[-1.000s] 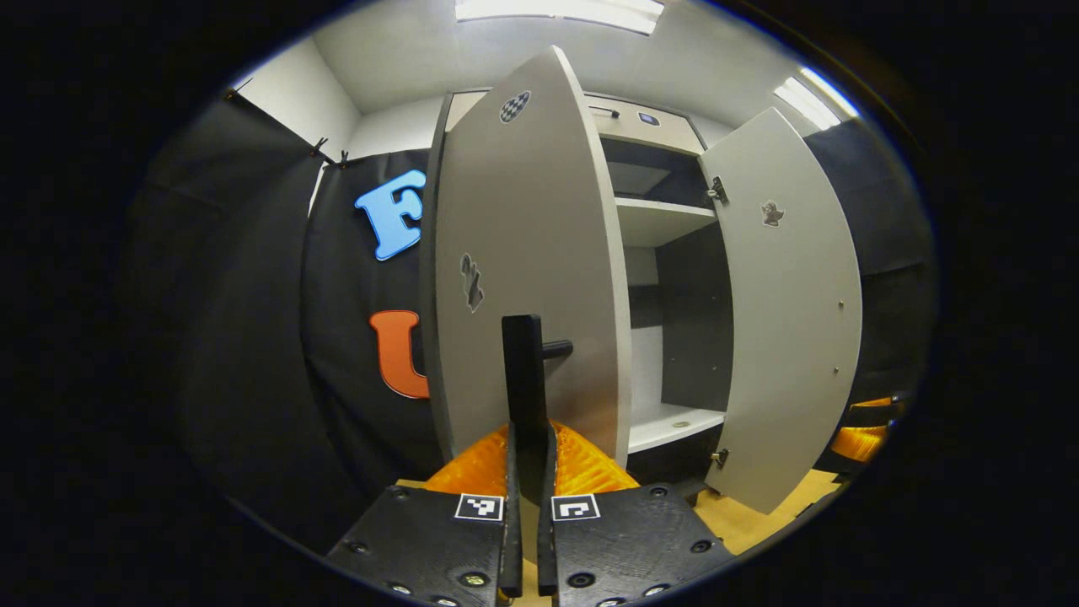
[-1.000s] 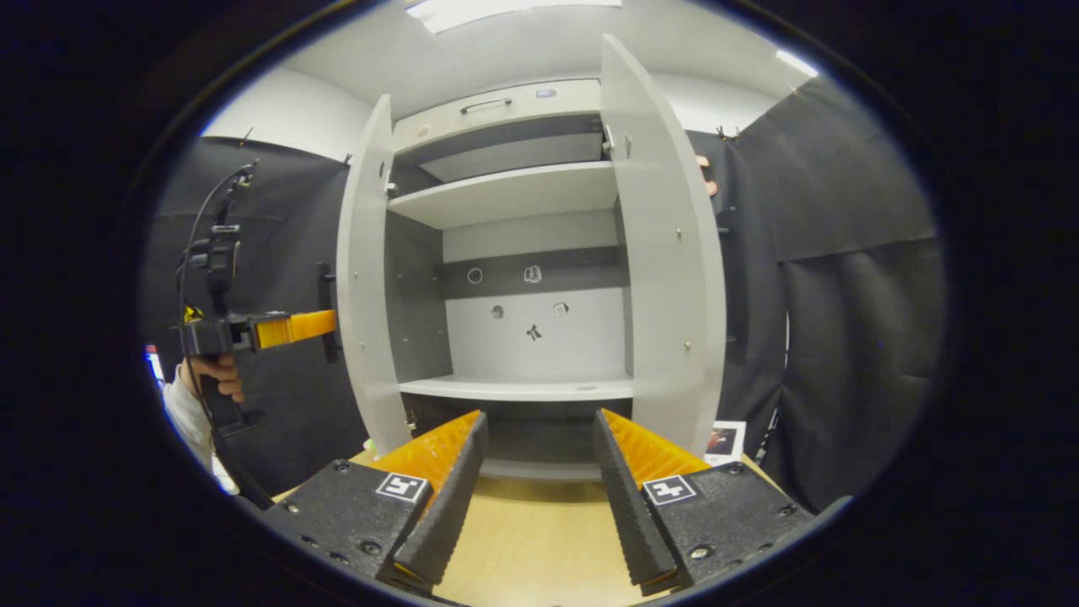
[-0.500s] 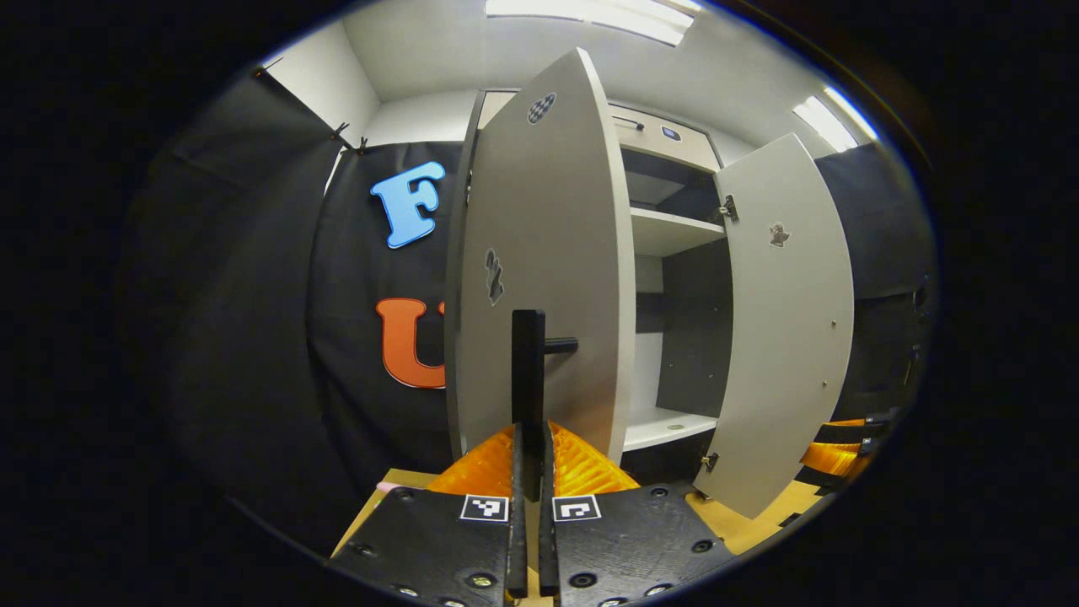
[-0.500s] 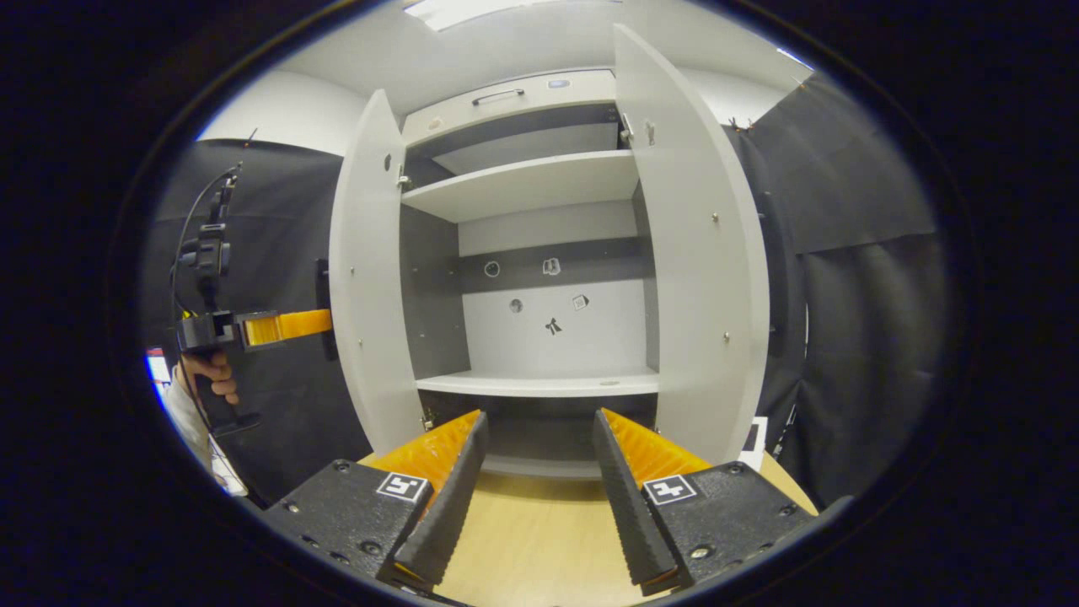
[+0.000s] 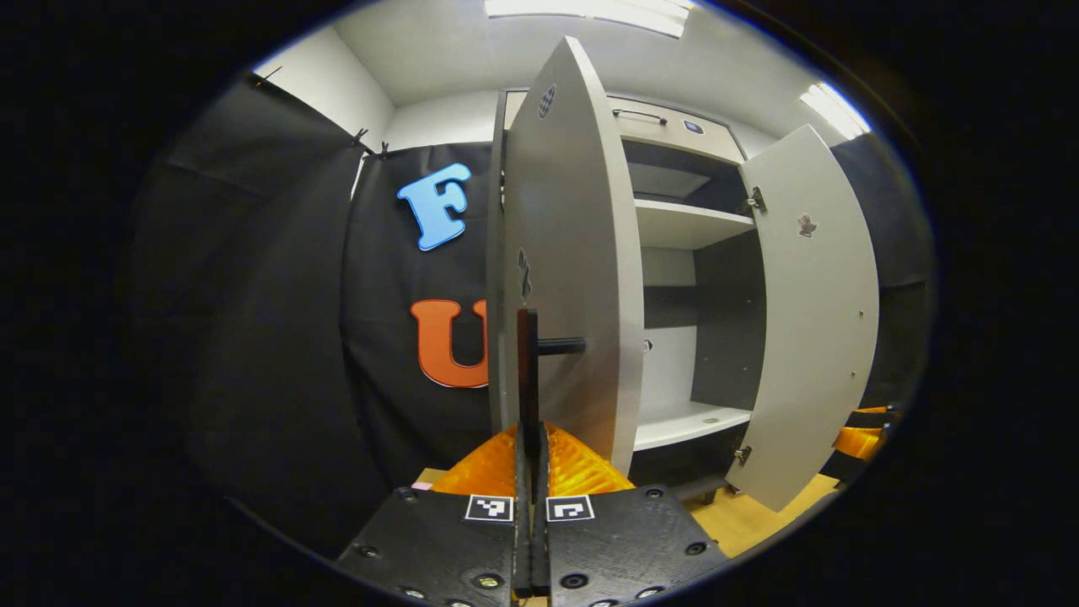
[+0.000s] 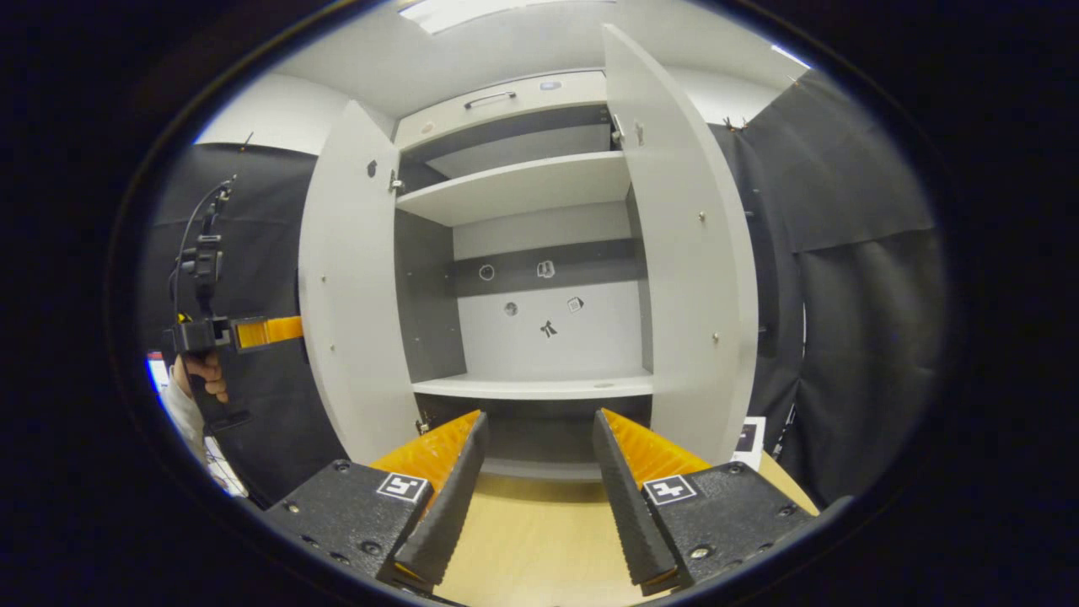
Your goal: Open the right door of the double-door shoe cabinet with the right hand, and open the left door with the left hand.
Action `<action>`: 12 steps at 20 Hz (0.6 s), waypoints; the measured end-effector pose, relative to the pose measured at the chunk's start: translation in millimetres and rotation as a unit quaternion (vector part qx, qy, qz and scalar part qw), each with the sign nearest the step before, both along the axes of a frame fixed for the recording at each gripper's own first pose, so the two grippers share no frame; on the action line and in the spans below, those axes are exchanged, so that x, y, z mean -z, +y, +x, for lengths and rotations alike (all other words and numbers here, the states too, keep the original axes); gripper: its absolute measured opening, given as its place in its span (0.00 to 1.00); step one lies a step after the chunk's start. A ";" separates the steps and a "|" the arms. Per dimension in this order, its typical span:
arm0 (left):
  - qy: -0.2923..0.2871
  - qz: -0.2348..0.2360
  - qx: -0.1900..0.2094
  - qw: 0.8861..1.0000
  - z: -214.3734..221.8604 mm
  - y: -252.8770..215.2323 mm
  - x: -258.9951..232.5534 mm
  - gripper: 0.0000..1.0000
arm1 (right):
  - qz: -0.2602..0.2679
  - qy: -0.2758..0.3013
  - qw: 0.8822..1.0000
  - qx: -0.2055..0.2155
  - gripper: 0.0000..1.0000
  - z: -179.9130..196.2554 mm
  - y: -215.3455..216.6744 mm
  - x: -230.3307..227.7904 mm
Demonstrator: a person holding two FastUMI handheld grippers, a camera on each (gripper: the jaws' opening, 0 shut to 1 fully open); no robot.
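Black cloth (image 6: 851, 278) hangs on both sides of a pale wooden floor (image 6: 531, 539), beneath a white ceiling (image 5: 472, 51) with bright light panels (image 5: 590, 7)

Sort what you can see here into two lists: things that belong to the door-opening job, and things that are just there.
Part of the job:
- left door
- its black handle, gripped by the left tool
- right door, swung open
- right tool, open and holding nothing

Just there:
- shelves inside the cabinet
- small stickers on its back wall
- wooden floor
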State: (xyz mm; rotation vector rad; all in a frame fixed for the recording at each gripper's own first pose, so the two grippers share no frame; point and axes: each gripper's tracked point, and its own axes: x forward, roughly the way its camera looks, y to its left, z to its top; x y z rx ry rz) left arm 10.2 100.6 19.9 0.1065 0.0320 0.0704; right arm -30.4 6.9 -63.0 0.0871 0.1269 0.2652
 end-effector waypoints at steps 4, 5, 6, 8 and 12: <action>-0.004 -0.005 -0.017 1.000 1.5 32.4 -0.9 0.00 | -0.005 0.003 1.000 -0.002 0.82 2.7 2.0 3.2; -0.008 0.003 -0.031 0.999 0.1 45.3 -2.4 0.00 | -0.005 0.004 1.000 -0.001 0.79 3.1 1.6 3.4; -0.009 0.005 -0.038 0.999 1.4 55.8 -0.1 0.00 | -0.006 0.005 1.000 0.000 0.78 3.6 0.6 4.9; -0.010 -0.023 -0.011 1.000 2.5 52.3 -1.7 0.00 | -0.007 0.008 1.000 0.003 0.79 3.8 -2.2 5.4; 0.010 0.001 0.000 1.000 -14.1 54.4 12.1 0.00 | -0.009 0.011 1.000 0.010 0.78 5.3 -2.4 7.7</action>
